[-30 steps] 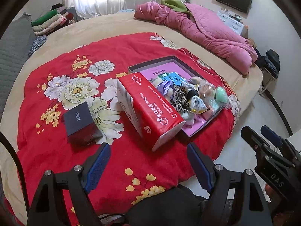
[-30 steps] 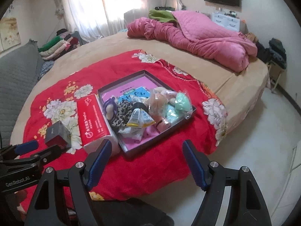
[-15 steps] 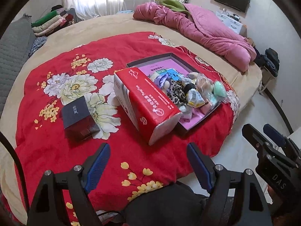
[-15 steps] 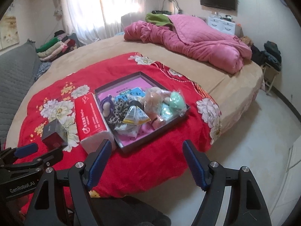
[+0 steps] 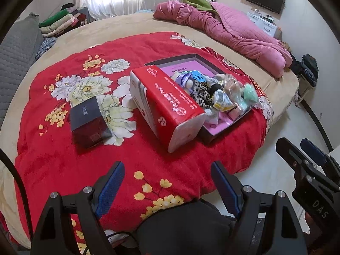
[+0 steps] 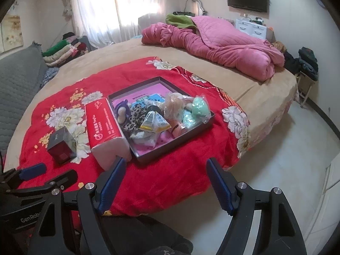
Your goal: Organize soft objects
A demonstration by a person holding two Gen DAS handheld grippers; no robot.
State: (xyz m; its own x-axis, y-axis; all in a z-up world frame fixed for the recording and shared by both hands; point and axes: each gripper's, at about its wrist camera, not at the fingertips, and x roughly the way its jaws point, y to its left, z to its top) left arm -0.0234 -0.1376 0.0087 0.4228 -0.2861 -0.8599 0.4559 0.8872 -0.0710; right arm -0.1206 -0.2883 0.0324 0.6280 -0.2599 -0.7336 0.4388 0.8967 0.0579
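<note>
At frame centre, a shallow tray (image 6: 191, 127) gathers the small soft toys (image 6: 161, 114) together; both grippers, left (image 5: 167, 182) and right (image 6: 164, 180), hover below, jaws apart, empty.

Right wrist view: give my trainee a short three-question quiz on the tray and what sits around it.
1. True or false: the tissue pack lies inside the tray.
2. Which item sits nearest the tray's right corner? A) mint green toy B) leopard-print cloth C) dark box
3. Fill in: both the left tool and the right tool are ____.

Key: 1 false, it lies beside the tray; 2 A; 3 open.
</note>
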